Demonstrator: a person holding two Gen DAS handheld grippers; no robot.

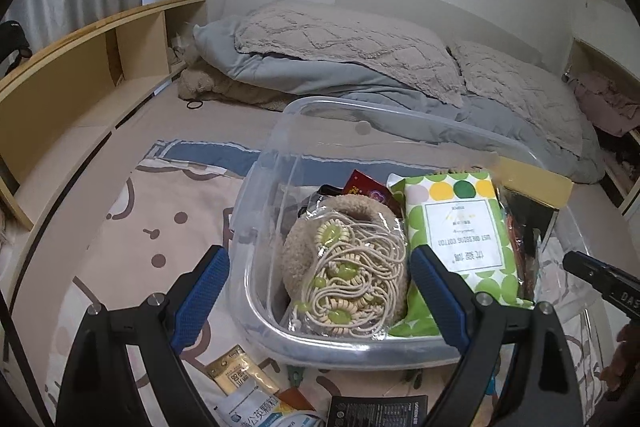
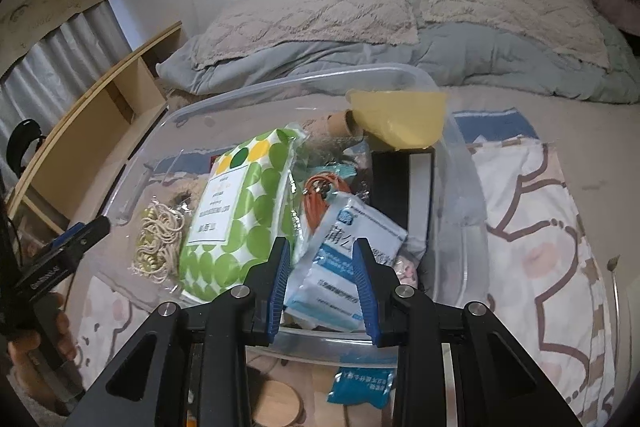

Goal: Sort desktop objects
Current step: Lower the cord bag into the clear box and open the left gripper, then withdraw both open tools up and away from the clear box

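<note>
A clear plastic bin (image 1: 256, 291) sits on the bed and holds sorted items: a green-dotted cotton pad pack (image 1: 460, 227), a bag of beige cord with green beads (image 1: 352, 271), a red packet (image 1: 366, 185). My left gripper (image 1: 320, 291) is open and empty over the bin's near rim. In the right wrist view the bin (image 2: 460, 163) also holds a white-blue sachet (image 2: 348, 259), an orange cord (image 2: 320, 191) and a black box (image 2: 400, 183). My right gripper (image 2: 322, 279) is open, its pads on either side of the sachet without gripping it.
Loose sachets (image 1: 244, 379) and a black card (image 1: 376, 411) lie on the patterned sheet in front of the bin. A blue sachet (image 2: 360, 387) and a round wooden disc (image 2: 276, 403) lie below the bin. Pillows (image 1: 340, 39) and a wooden shelf (image 1: 80, 67) stand behind.
</note>
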